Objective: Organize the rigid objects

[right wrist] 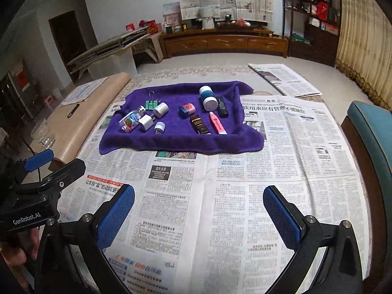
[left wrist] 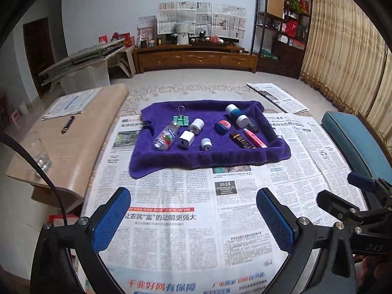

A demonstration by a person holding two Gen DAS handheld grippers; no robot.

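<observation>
Both grippers, left gripper (left wrist: pixel 193 223) and right gripper (right wrist: pixel 199 216), hang spread wide and empty, near the purple towel (left wrist: pixel 210 158). Binder clip (left wrist: pixel 181 120), charger (left wrist: pixel 186 139), pink tube (left wrist: pixel 254 137) and jars lie grouped on it; sorting looks nearly finished.

Dim, even light; fisheye-warped edges

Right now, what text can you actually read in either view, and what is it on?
"GenRobot.AI": on the black body of the left claw.
"DAS": on the right claw's body.
"让农民“富”的功能更强大": red-banded headline on the newspaper.
"饮用水应有管理": headline on the newspaper's right page.
Gold lettering on the dark brown tube, the pink tube and the small bottle: too small.
</observation>
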